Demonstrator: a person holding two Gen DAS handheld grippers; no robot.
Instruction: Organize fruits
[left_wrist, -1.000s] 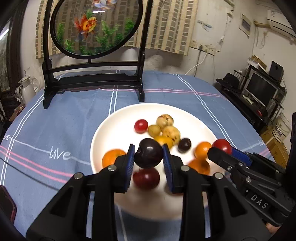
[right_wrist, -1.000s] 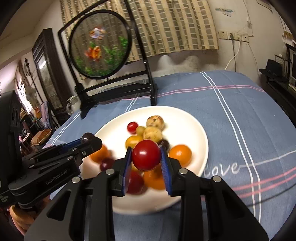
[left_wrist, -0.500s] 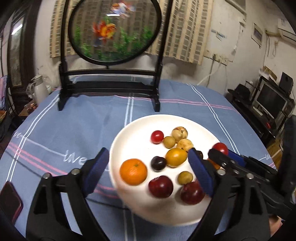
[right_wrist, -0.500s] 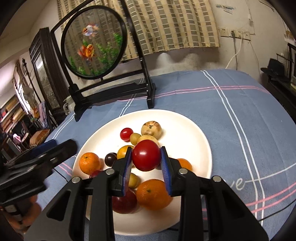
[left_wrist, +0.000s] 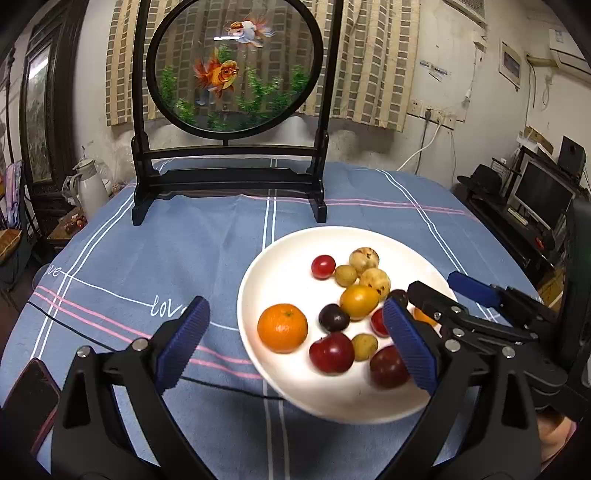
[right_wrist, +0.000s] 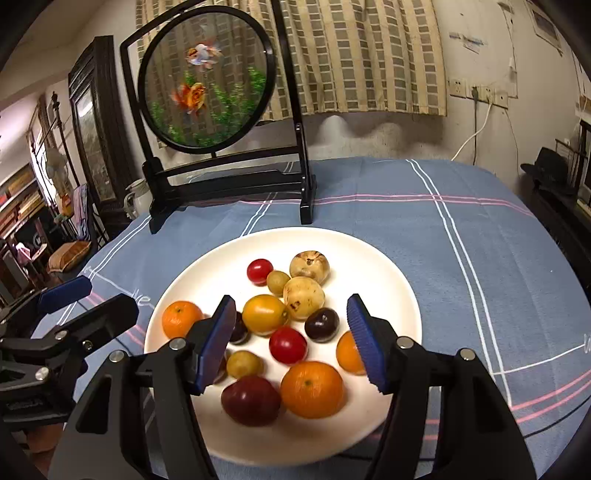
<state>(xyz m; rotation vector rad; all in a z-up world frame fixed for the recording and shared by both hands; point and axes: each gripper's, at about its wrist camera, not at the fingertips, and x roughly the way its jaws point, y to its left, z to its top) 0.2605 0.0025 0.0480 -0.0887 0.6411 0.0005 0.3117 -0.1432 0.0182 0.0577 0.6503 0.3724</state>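
Left gripper (left_wrist: 295, 341): jaws spread wide, nothing between them, low over the plate's near-left rim.
Right gripper (right_wrist: 291, 341): released too, jaws apart, hanging above the plate's near half with a red tomato (right_wrist: 288, 345) lying between the pads, untouched.
Plate (right_wrist: 369, 254): white, on the blue cloth (right_wrist: 461, 240); all the fruit sits on it.
Count, near to far on the plate: three oranges, the biggest (right_wrist: 311, 389) nearest; two dark red plums, one (right_wrist: 250, 400) beside that orange; two dark purple plums (right_wrist: 322, 324); two red tomatoes; one yellow tomato (right_wrist: 265, 314); two small yellow-green fruits (right_wrist: 243, 364); two pale speckled fruits (right_wrist: 309, 266) at the far side.
In the way: each gripper's arm crosses the other's view at the plate's edge; a thin black cable (left_wrist: 221, 384) runs across the cloth just left of the plate.
Left of plate: a phone (left_wrist: 29, 391) at the cloth's near corner.
Beyond plate: a round goldfish screen (left_wrist: 231, 66) on a black stand.
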